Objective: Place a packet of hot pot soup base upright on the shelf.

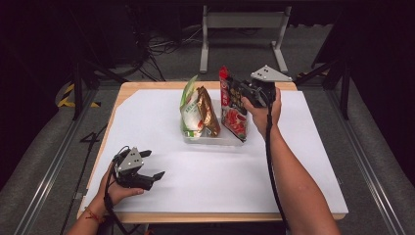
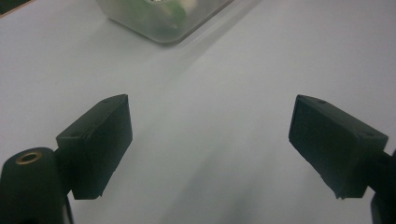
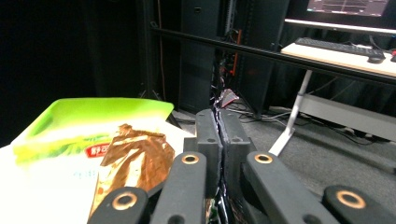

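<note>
The red snack bag [image 1: 234, 110] is pinched at its top edge by the clenched right gripper [image 1: 235, 87], hanging upright at the clear tray's [image 1: 222, 140] three o'clock end, while the left gripper [image 1: 155, 176] is rested released at seven o'clock.

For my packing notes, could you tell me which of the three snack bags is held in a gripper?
The red bag, rightmost in the clear bin; the right gripper pinches its top edge. The green-and-white and copper bags stand free.
</note>
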